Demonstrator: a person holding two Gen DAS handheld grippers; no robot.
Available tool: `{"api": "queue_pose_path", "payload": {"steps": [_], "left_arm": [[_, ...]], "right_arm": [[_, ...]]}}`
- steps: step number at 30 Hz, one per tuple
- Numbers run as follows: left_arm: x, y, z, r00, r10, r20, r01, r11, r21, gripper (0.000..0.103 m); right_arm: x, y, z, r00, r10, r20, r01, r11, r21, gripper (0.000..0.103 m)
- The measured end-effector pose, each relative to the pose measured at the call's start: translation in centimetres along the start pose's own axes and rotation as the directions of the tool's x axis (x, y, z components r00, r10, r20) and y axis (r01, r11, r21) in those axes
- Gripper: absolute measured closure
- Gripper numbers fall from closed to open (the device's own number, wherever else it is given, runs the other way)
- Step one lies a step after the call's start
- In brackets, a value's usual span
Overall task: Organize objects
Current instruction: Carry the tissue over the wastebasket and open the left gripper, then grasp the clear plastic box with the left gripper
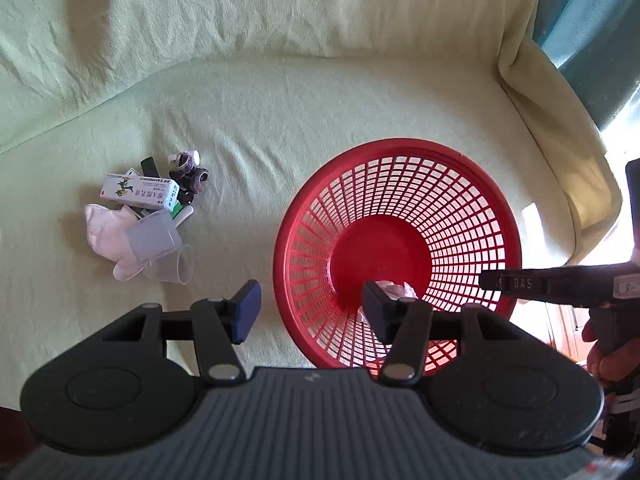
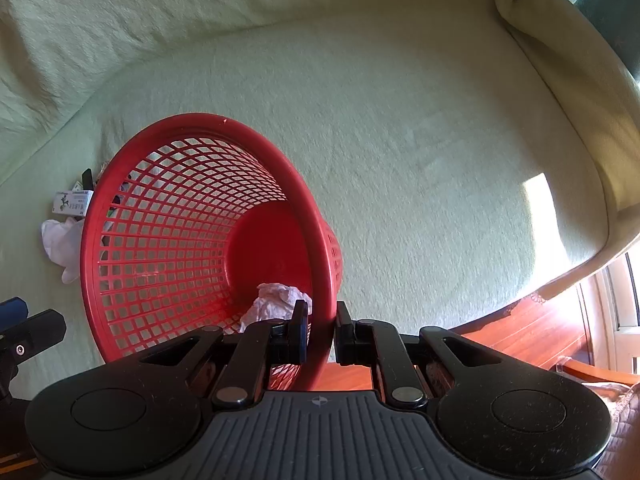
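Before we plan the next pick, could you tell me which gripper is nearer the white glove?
Left. The left gripper hangs open just beside the white glove; the right gripper is across the red basket, clamped on its rim.

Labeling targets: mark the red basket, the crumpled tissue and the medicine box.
red basket (image 1: 400, 148), left wrist view, far rim.
crumpled tissue (image 2: 276, 300), right wrist view, middle of the wad.
medicine box (image 1: 138, 193), left wrist view, printed top face.
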State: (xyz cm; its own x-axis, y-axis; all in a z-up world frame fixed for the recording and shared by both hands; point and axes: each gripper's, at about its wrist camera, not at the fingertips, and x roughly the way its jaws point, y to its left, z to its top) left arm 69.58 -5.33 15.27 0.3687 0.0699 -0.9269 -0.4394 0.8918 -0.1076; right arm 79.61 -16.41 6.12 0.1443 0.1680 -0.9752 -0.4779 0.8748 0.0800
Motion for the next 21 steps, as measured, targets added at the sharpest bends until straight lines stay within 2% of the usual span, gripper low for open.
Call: {"api": "queue_pose_path", "payload": {"steps": [4,7,13,18,21], "left_arm": [[-0.5,2.3,-0.6,1.0,0.004,0.019,-0.004,1.0,-0.005,0.05],[-0.5,5.5,-1.7,0.998,0.039,0.043,-0.039,0.999,-0.006,0.05],[2.7,13.2,-3.7,0.992,0.119,0.036,-0.119,0.993,-0.006,0.05],[6.7,17.1,-4.2,0.988,0.14,0.072,-0.149,0.98,0.135,0.051],[9.4,17.8,-3.9,0.984,0.15,0.1,-0.172,0.947,0.273,0.051]], "right_arm": [[-0.1,0.1,-0.1,1.0,-0.007,0.001,0.007,1.0,0.016,0.094],[-0.1,-0.2,-0.1,1.0,-0.008,0.005,0.008,0.999,0.045,0.094],[-0.6,-1.5,-0.4,0.998,-0.045,0.041,0.038,0.987,0.159,0.096],[-1.1,-2.3,-0.4,0.995,-0.094,0.044,0.08,0.967,0.241,0.096],[-1.4,-2.2,-0.5,0.991,-0.126,0.047,0.108,0.955,0.277,0.096]]}}
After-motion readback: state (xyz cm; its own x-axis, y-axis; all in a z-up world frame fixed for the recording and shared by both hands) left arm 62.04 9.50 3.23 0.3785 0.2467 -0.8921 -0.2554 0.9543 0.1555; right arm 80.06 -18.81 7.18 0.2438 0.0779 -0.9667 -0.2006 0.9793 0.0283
